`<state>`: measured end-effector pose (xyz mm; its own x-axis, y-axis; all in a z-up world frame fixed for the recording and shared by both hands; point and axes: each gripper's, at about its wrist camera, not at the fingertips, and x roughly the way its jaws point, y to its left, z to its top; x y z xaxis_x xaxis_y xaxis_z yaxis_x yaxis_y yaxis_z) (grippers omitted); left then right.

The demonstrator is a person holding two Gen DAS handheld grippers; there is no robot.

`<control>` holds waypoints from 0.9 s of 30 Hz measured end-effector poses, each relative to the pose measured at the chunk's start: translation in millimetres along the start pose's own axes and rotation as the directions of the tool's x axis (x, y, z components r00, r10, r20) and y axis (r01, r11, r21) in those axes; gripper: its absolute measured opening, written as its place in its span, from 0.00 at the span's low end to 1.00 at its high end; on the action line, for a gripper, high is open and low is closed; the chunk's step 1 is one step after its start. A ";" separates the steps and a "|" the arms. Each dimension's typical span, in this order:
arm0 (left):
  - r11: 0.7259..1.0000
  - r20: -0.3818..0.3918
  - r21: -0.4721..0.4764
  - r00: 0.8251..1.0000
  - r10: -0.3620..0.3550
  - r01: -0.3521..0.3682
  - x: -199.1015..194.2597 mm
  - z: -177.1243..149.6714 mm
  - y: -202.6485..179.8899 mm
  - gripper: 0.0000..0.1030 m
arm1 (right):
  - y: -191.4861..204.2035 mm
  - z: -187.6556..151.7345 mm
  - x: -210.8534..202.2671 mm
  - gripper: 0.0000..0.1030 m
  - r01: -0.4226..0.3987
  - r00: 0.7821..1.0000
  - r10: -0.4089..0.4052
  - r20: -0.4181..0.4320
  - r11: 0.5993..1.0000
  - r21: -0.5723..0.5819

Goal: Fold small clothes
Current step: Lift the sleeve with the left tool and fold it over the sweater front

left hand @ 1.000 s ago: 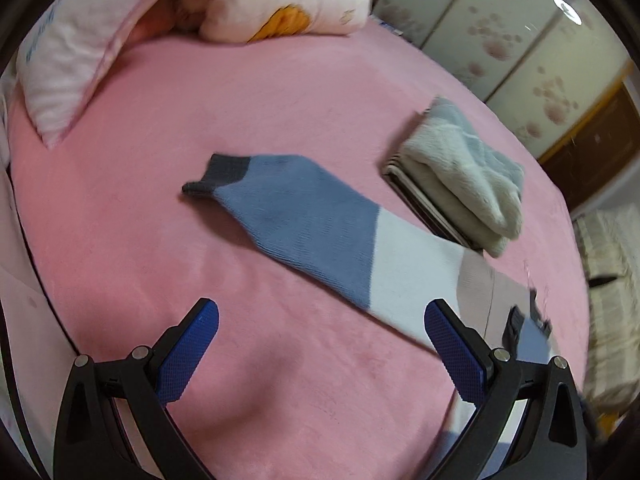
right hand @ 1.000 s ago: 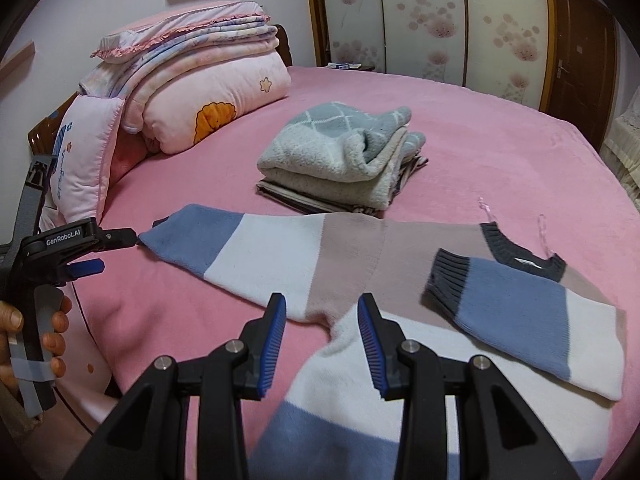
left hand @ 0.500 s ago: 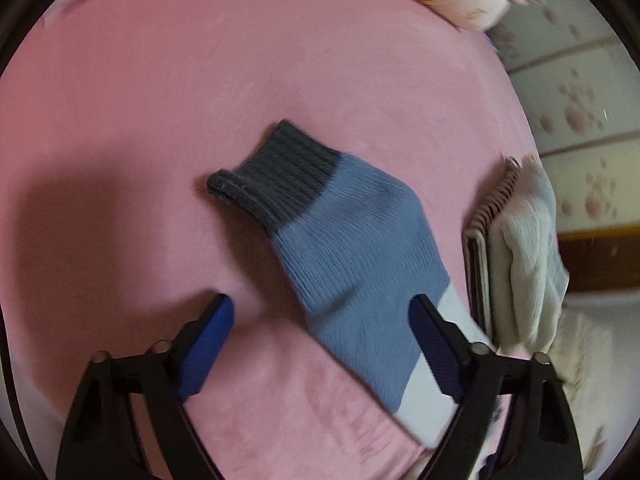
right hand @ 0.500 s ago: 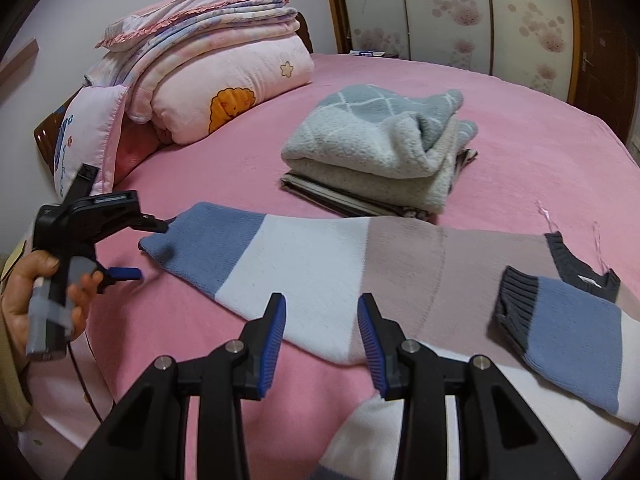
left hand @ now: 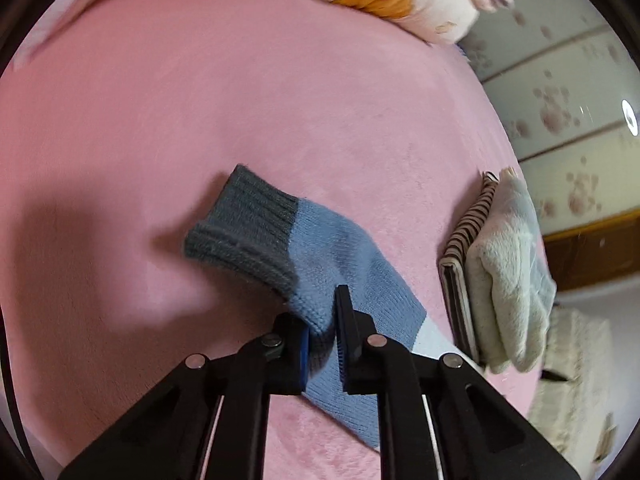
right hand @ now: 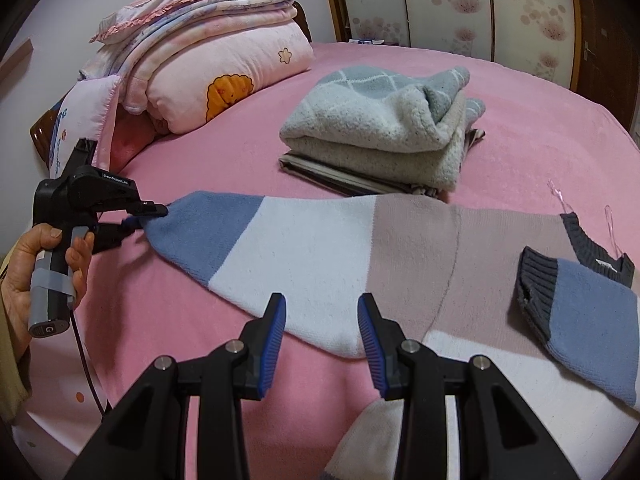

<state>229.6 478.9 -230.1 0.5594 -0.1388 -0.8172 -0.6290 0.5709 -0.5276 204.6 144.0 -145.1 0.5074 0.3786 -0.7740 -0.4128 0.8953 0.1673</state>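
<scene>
A small knit sweater (right hand: 400, 248) in blue, white and mauve bands lies spread on the pink bed. Its one sleeve (left hand: 340, 264), blue with a dark grey ribbed cuff, stretches out to the left. My left gripper (left hand: 322, 332) is shut on the blue part of that sleeve, just behind the cuff; it also shows in the right wrist view (right hand: 138, 220), held by a hand. The other sleeve (right hand: 576, 304) is folded over the body at the right. My right gripper (right hand: 322, 328) is open, just above the sleeve's lower edge near the armpit.
A stack of folded clothes (right hand: 380, 132) sits on the bed behind the sweater; it also shows in the left wrist view (left hand: 500, 276). Folded quilts and pillows (right hand: 208, 60) are piled at the head of the pink bed (right hand: 520, 92). Wardrobe doors (right hand: 460, 4) stand behind.
My left gripper came down onto the sleeve and shut on it near the cuff. My right gripper moved slightly left and forward over the sweater, still open.
</scene>
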 end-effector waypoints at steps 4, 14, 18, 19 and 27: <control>0.994 0.078 0.108 0.997 0.011 -0.020 -16.6 -4.7 -19.6 0.06 | -4.2 -2.7 -4.5 0.36 0.011 1.000 -0.011 0.004 1.000 0.008; 0.866 0.192 0.499 0.979 -0.067 -0.039 -59.6 -66.9 -108.2 0.06 | -41.1 2.7 -24.7 0.36 0.085 0.996 -0.086 0.026 0.995 0.054; 0.795 0.194 0.605 0.977 -0.091 -0.047 -77.9 -96.0 -146.3 0.06 | -60.3 9.9 -39.8 0.36 0.092 0.994 -0.097 0.051 0.990 0.105; 0.770 0.196 0.636 0.975 -0.101 -0.048 -84.8 -105.8 -158.0 0.06 | -64.0 10.8 -45.4 0.36 0.090 0.993 -0.098 0.062 0.989 0.117; 0.590 0.127 0.807 0.968 -0.215 0.025 -118.1 -196.7 -232.8 0.06 | -103.4 -3.0 -100.1 0.36 0.106 0.981 -0.135 0.140 0.974 0.201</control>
<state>203.7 203.3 -56.4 0.7458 -0.1546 -0.6480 0.0786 0.9863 -0.1448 194.3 12.9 -86.7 0.6596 0.2829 -0.6964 -0.1962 0.9591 0.2039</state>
